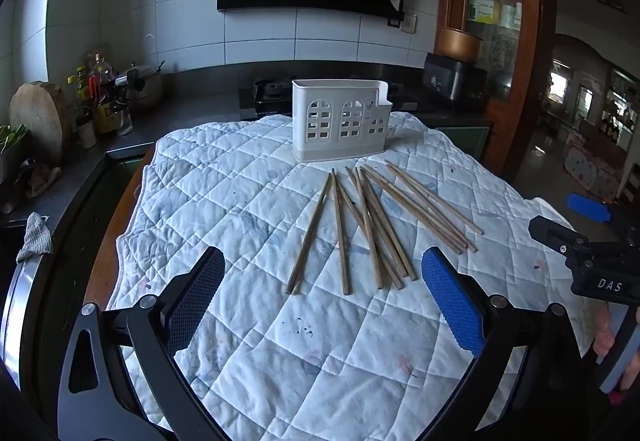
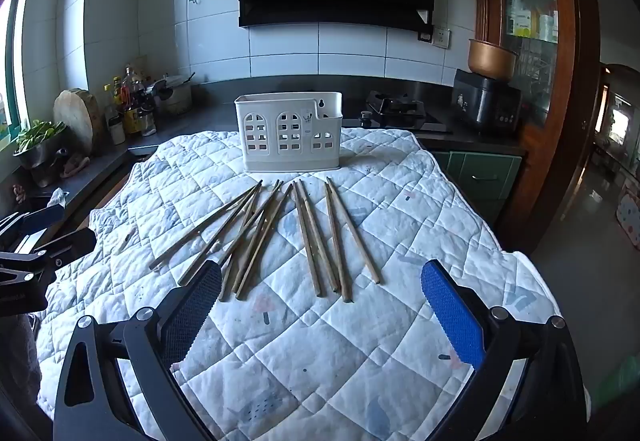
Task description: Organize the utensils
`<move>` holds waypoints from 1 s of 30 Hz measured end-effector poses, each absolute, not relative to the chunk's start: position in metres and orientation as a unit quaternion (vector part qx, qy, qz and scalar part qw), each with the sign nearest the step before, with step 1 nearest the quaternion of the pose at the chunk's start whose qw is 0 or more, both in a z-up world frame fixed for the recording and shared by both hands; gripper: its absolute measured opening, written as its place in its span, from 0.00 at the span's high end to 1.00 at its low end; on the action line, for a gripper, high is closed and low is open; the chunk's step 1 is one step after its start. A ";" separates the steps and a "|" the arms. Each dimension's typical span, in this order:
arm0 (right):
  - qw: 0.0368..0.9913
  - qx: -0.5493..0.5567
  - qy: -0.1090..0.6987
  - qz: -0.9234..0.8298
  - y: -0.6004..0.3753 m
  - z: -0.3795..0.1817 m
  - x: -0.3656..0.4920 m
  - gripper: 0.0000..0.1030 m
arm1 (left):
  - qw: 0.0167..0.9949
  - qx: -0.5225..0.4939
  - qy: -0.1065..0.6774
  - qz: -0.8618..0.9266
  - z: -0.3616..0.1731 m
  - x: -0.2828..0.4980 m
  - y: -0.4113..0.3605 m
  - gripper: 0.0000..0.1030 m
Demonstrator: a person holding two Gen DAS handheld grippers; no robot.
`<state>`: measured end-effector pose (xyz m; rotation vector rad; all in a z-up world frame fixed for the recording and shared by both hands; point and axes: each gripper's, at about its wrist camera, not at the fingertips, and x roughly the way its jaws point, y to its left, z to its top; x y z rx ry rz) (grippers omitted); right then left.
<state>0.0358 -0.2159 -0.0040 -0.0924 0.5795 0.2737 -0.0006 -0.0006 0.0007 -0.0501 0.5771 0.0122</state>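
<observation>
Tongs: my left tongs [image 1: 322, 305] and right tongs [image 2: 320, 315] gape empty.
Chopsticks [image 1: 372, 225]: overlapping beside holder [image 1: 340, 121].
Risk: I might grab several, scattering them.

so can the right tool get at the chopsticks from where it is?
Probably yes. The right tool is open and empty, and the chopsticks lie loose on the quilted cloth just ahead of it; the white utensil holder stands behind them.
</observation>
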 end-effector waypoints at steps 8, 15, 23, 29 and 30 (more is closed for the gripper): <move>0.949 -0.045 0.281 0.135 -0.212 -0.002 0.035 0.06 | 0.960 -0.027 0.279 0.004 0.007 -0.003 -0.008 0.05; 0.949 -0.043 0.281 0.135 -0.214 -0.003 0.034 0.06 | 0.959 -0.027 0.282 0.004 0.006 -0.002 0.000 0.05; 0.948 -0.041 0.284 0.138 -0.213 -0.004 0.035 0.06 | 0.958 -0.025 0.285 0.007 0.002 -0.001 -0.003 0.05; 0.948 -0.041 0.283 0.138 -0.213 -0.004 0.035 0.06 | 0.958 -0.025 0.285 0.007 0.001 -0.001 -0.003 0.05; 0.948 -0.041 0.283 0.137 -0.213 -0.004 0.035 0.06 | 0.958 -0.025 0.286 0.007 0.000 -0.001 -0.003 0.05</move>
